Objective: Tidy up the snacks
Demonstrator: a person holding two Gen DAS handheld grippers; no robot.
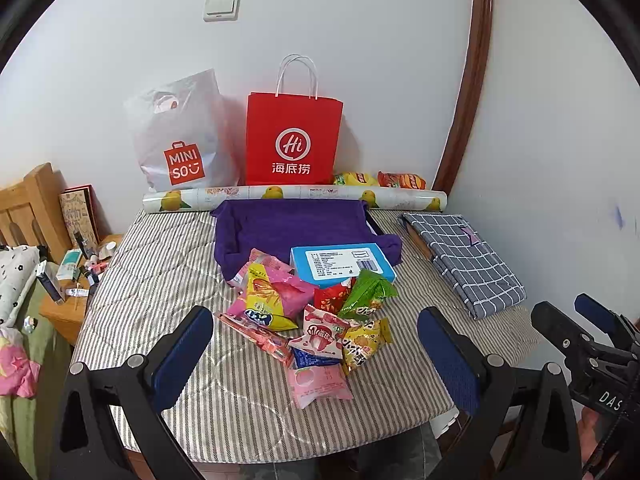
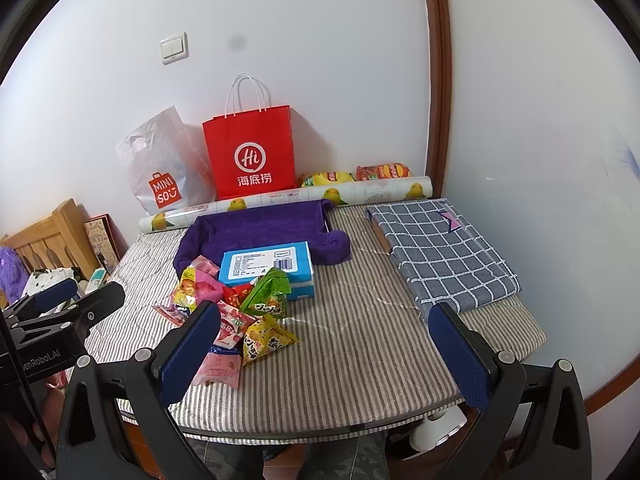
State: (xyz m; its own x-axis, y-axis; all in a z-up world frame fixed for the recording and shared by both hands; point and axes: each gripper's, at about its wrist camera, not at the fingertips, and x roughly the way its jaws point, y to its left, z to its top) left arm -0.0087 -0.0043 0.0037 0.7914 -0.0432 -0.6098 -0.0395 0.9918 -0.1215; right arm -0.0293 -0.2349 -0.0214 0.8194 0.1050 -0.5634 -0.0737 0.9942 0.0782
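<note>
Snack packets [image 1: 316, 320] lay heaped and overlapping on the striped bench [image 1: 168, 280], so an exact count could not be made, and several labels were hard to read; one blue box [image 1: 340, 266] sat behind the heap on a purple cloth [image 1: 280, 228], which hid whatever it covered. Two bags, one red [image 1: 292, 140] and one white [image 1: 180, 140], stood at the wall with two more packets [image 1: 380, 180] behind one patterned roll [image 1: 296, 196]. Left tongs [image 1: 316, 356] gaped wide with the heap between them, right tongs [image 2: 332, 352] gaped wide with the heap toward their left finger, both holding nothing.
</note>
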